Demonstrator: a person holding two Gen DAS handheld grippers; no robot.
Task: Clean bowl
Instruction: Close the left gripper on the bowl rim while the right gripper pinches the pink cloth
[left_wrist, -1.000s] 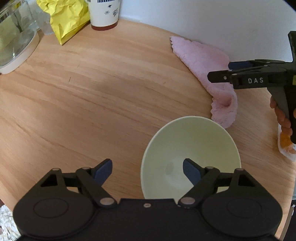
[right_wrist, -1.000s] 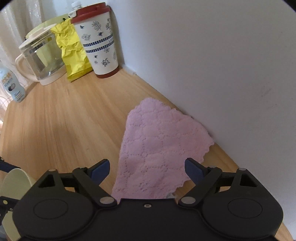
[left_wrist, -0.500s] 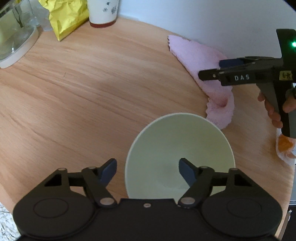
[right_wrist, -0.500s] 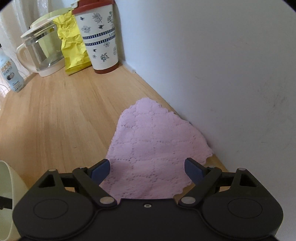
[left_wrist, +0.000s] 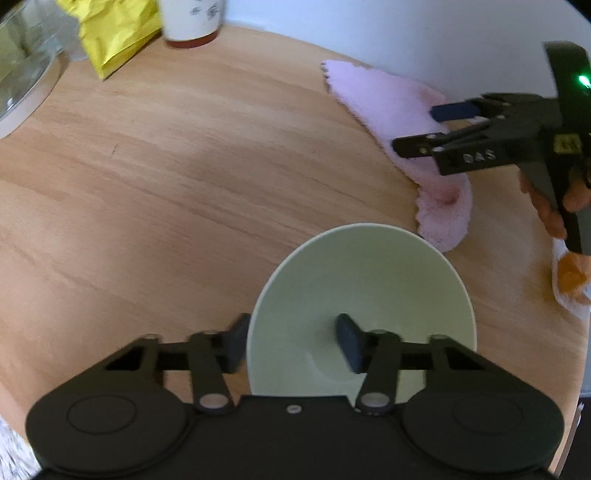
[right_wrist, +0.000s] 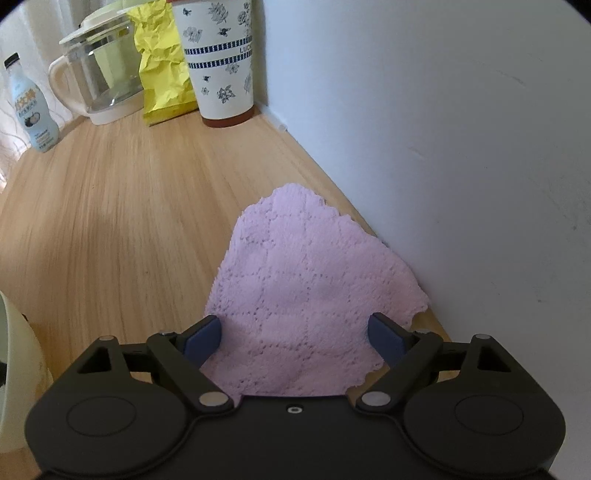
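Close by, the left hand-held gripper (left_wrist: 291, 343) points down at a pale green round bowl (left_wrist: 369, 295) that sits on the light wooden surface (left_wrist: 184, 184). Its jaws are closing, with the near wall of the bowl between them. One blue finger is outside the bowl and the other is inside it. They do not squeeze the wall yet, so the bowl is not held.

Just past the bowl lies a fluffy pink cloth (right_wrist: 306, 288). It is flat on the surface, and one side of it runs along the white wall (right_wrist: 443, 147). Its near corner lies just beside the bowl's far rim.

The right hand-held gripper (right_wrist: 295, 338) hangs over the pink cloth. Its jaws stand wide apart with nothing in them. The blue fingers (right_wrist: 203, 338) are above the near part of the cloth, and I cannot tell if they touch it. From the left side you can see a person's hand (left_wrist: 554, 206) around its black handle. A small green light shines on top of it.

Far back on the surface stand a tall white cup with blue flowers and a dark red base (right_wrist: 218, 62), a crumpled yellow bag (right_wrist: 162, 74), a clear glass jug with a white handle (right_wrist: 99, 74) and a small pale blue bottle with a black cap (right_wrist: 31, 107).
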